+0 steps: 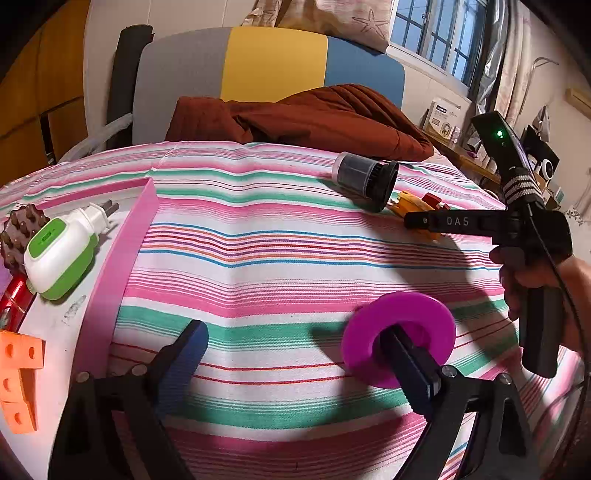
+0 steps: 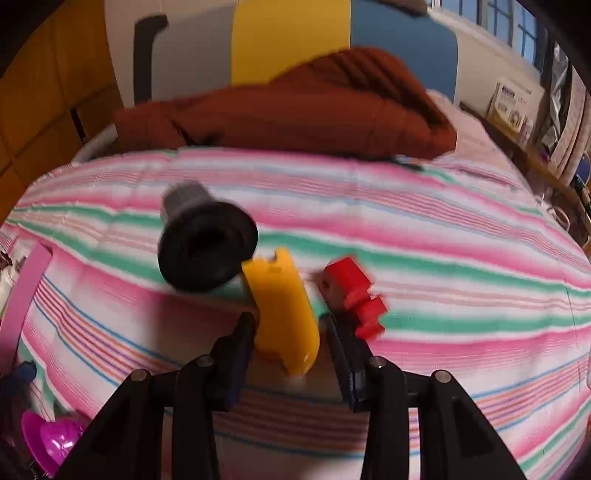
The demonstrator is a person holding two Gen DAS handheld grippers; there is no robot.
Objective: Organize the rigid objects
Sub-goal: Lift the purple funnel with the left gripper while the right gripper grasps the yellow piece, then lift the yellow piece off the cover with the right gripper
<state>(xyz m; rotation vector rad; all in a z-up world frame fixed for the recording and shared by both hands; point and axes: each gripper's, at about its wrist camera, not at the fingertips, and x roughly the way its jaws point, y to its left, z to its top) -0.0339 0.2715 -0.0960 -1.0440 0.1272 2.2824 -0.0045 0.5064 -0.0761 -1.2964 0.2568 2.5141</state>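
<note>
Rigid pieces scattered over a pink, green and white striped bedspread point(image 1: 258, 221); beyond it a rumpled brown quilt point(image 1: 314, 118), a grey, yellow and blue panel point(image 1: 273, 62) and a barred window point(image 1: 439, 33). At the left, a pink-rimmed tray point(image 1: 147, 206) holding a green-and-white plug point(image 1: 59, 254), a knobbly brown piece point(image 1: 22, 229) and an orange block with holes point(image 1: 18, 373), cut off by the frame edge.

Left gripper point(image 1: 295, 334) spread wide, nothing between its fingers, one finger lying across the hole of a magenta ring point(image 1: 399, 339); hard to tell whether hung on it or lying flat.

Right wrist view blurred. Right gripper point(image 2: 291, 325) set narrow astride a yellow piece point(image 2: 284, 314), with a gap apparently showing on one side. Just beside: a black-rimmed grey cup point(image 2: 207, 251) on its side and a red piece point(image 2: 354, 295).

Only in the left view: a hand point(image 1: 535, 277) on the right tool's handle, and most of the tray.
</note>
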